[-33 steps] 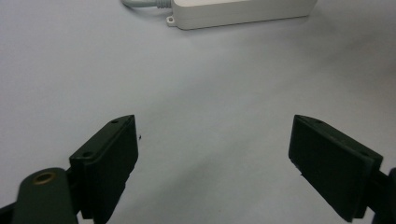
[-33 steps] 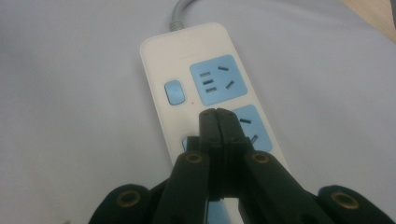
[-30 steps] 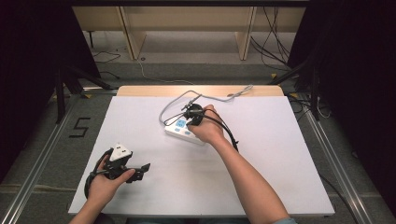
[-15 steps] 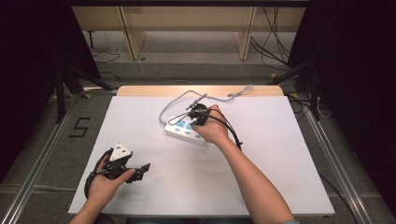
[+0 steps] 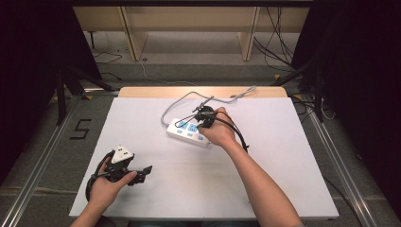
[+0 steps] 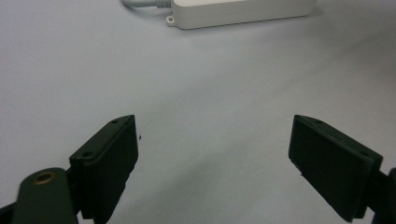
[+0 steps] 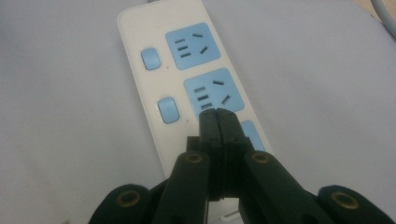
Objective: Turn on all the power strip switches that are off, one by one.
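Observation:
A white power strip [image 5: 181, 129] with blue sockets and blue switches lies near the middle of the white table [image 5: 283, 170]. My right gripper [image 5: 202, 116] is over its far end, jaws shut with nothing between them. In the right gripper view the closed tips [image 7: 218, 113] sit just above the lower edge of the second socket on the power strip [image 7: 144, 100]. My left gripper [image 5: 145, 170] rests low at the table's near left, open and empty. From the left gripper [image 6: 212, 123], the power strip [image 6: 243, 11] shows far ahead.
The strip's grey cable [image 5: 189, 96] loops toward the table's back wooden edge [image 5: 156, 91]. A black cable trails from the right hand across the table. Metal rails [image 5: 38, 175] run along both sides, and a "5" mark [image 5: 80, 128] is on the floor at left.
The right hand has shifted slightly to the right over the power strip, jaws staying shut. The left hand has kept still.

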